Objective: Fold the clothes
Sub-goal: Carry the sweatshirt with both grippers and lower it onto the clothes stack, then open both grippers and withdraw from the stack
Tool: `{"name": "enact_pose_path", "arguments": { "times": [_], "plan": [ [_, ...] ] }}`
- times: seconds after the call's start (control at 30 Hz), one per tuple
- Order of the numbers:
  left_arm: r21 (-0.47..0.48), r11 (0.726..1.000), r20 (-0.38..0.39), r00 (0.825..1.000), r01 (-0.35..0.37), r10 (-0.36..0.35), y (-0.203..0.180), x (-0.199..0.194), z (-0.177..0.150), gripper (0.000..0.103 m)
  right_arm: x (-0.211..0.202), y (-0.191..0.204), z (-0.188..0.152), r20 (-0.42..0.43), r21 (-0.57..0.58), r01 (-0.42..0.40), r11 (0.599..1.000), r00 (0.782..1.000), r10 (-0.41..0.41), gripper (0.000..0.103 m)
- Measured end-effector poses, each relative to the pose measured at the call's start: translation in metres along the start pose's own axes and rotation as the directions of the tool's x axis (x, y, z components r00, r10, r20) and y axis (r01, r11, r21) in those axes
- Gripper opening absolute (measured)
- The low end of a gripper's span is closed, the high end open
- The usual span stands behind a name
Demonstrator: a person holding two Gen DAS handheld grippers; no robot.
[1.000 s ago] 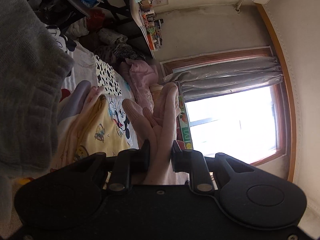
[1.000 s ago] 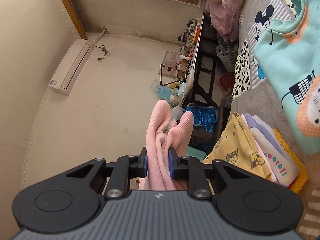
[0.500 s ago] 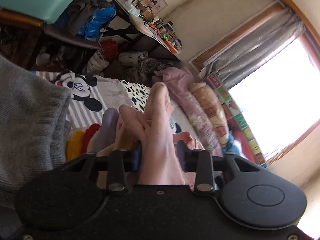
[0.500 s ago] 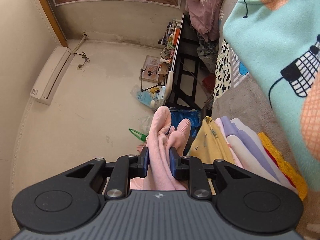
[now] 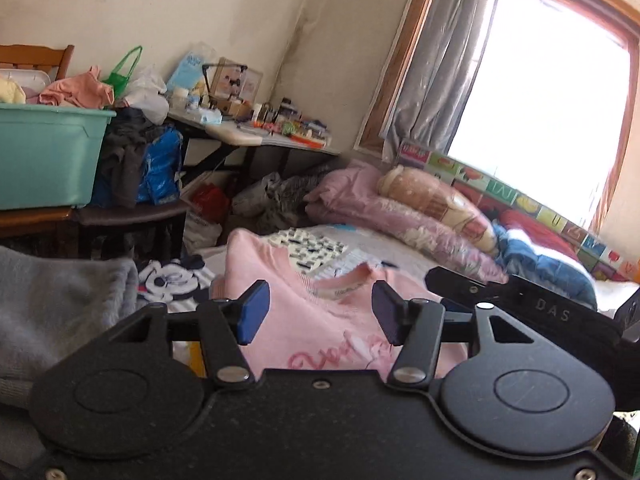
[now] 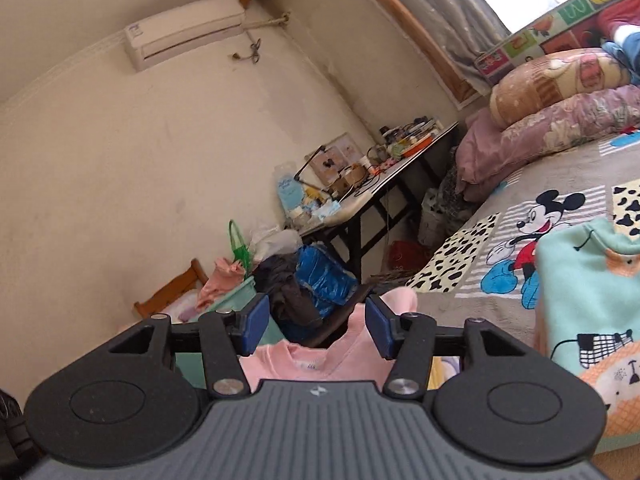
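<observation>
The left gripper has its jaws spread apart and holds nothing; the pink sweater lies beneath and ahead of it, neckline facing the camera, with red script visible on the chest. The right gripper is likewise spread wide and empty, positioned above the same pink sweater at its collar. The sweater rests at the near edge of the cartoon-print blanket on the bed. A mint sweatshirt lies flat on the blanket to the right. A grey garment sits at the left.
</observation>
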State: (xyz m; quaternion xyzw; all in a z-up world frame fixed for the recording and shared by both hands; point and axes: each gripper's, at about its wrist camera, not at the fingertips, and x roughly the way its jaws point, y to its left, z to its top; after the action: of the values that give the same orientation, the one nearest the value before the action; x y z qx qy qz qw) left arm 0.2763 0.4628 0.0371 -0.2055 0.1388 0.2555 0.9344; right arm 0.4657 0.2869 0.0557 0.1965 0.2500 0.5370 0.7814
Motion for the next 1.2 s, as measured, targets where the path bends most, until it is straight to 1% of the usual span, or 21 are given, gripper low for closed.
{"name": "enact_pose_path", "arguments": {
  "times": [0.03,0.07,0.1,0.13,0.2,0.23,0.27,0.3,0.37,0.47,0.5,0.57,0.63,0.67,0.77,0.83,0.87,0.97,1.03,1.1,1.2],
  "plan": [
    [-0.002,1.0,-0.064,0.998,-0.01,0.01,0.002,0.011,-0.004,0.056,0.01,0.002,-0.005,-0.051,-0.019,0.013,1.0,0.999,-0.014,0.053],
    [-0.004,1.0,-0.101,0.995,-0.014,0.014,0.003,0.016,-0.007,0.056,0.023,-0.005,-0.01,-0.119,0.013,0.062,0.998,0.991,-0.06,0.052],
    [-0.009,1.0,-0.091,0.996,-0.008,0.007,0.005,0.012,-0.008,0.055,0.032,-0.016,-0.015,-0.157,0.066,0.105,0.992,0.983,-0.094,0.049],
    [-0.015,1.0,-0.08,0.997,-0.001,0.0,0.007,0.008,-0.01,0.055,0.032,-0.024,-0.017,-0.147,0.109,0.115,0.987,0.984,-0.099,0.048],
    [-0.007,1.0,-0.055,0.998,0.01,-0.011,0.008,-0.005,-0.009,0.057,0.017,-0.025,-0.017,-0.061,0.147,0.077,0.986,0.996,-0.069,0.05],
    [-0.003,1.0,-0.042,0.999,0.012,-0.013,0.009,-0.012,-0.008,0.058,0.01,-0.023,-0.015,-0.033,0.145,0.061,0.988,0.998,-0.056,0.056],
    [-0.008,1.0,-0.033,0.999,0.012,-0.013,0.011,-0.021,-0.008,0.06,0.002,-0.021,-0.015,-0.031,0.138,0.062,0.988,0.998,-0.059,0.06],
    [-0.025,1.0,-0.029,0.999,0.019,-0.02,0.013,-0.029,-0.009,0.065,-0.007,-0.018,-0.016,-0.034,0.131,0.068,0.989,0.997,-0.064,0.06],
    [-0.057,0.998,-0.025,0.999,0.038,-0.039,0.017,-0.045,-0.009,0.071,-0.023,-0.012,-0.017,-0.04,0.117,0.079,0.99,0.996,-0.075,0.062],
    [-0.053,0.998,-0.033,0.999,0.037,-0.039,0.017,-0.068,-0.012,0.074,-0.047,-0.004,-0.02,-0.048,0.095,0.095,0.991,0.995,-0.091,0.068],
    [-0.046,0.998,-0.038,0.999,0.032,-0.033,0.016,-0.075,-0.014,0.076,-0.056,0.002,-0.022,-0.057,0.084,0.108,0.991,0.993,-0.103,0.069],
    [-0.019,1.0,-0.049,0.999,0.02,-0.021,0.013,-0.089,-0.017,0.081,-0.075,0.015,-0.029,-0.076,0.061,0.135,0.989,0.989,-0.131,0.085],
    [0.013,1.0,-0.062,0.998,0.007,-0.007,0.01,-0.101,-0.02,0.087,-0.094,0.029,-0.035,-0.094,0.038,0.163,0.986,0.983,-0.159,0.094],
    [0.036,0.999,-0.066,0.998,-0.002,0.004,0.007,-0.107,-0.021,0.091,-0.104,0.036,-0.038,-0.103,0.026,0.176,0.984,0.98,-0.173,0.096],
    [0.139,0.989,-0.054,0.997,-0.051,0.059,-0.008,-0.128,-0.024,0.092,-0.127,0.058,-0.045,-0.132,-0.028,0.222,0.975,0.966,-0.224,0.103],
    [0.183,0.98,-0.028,0.996,-0.074,0.08,-0.018,-0.144,-0.025,0.101,-0.138,0.076,-0.044,-0.145,-0.075,0.244,0.967,0.956,-0.253,0.103],
    [0.195,0.978,-0.02,0.997,-0.072,0.077,-0.022,-0.152,-0.025,0.103,-0.143,0.084,-0.044,-0.146,-0.101,0.258,0.961,0.952,-0.27,0.103],
    [0.21,0.975,0.01,0.997,-0.079,0.079,-0.031,-0.176,-0.024,0.103,-0.157,0.109,-0.043,-0.143,-0.18,0.3,0.937,0.934,-0.326,0.103],
    [0.216,0.97,0.027,0.993,-0.115,0.112,-0.038,-0.188,-0.023,0.103,-0.164,0.12,-0.043,-0.145,-0.215,0.328,0.92,0.921,-0.362,0.103],
    [0.228,0.963,0.022,0.989,-0.144,0.143,-0.045,-0.199,-0.022,0.103,-0.174,0.131,-0.043,-0.143,-0.246,0.349,0.904,0.91,-0.39,0.103],
    [0.236,0.953,-0.001,0.981,-0.19,0.196,-0.052,-0.21,-0.019,0.103,-0.189,0.145,-0.044,-0.132,-0.27,0.367,0.89,0.902,-0.412,0.103]
  ]
}}
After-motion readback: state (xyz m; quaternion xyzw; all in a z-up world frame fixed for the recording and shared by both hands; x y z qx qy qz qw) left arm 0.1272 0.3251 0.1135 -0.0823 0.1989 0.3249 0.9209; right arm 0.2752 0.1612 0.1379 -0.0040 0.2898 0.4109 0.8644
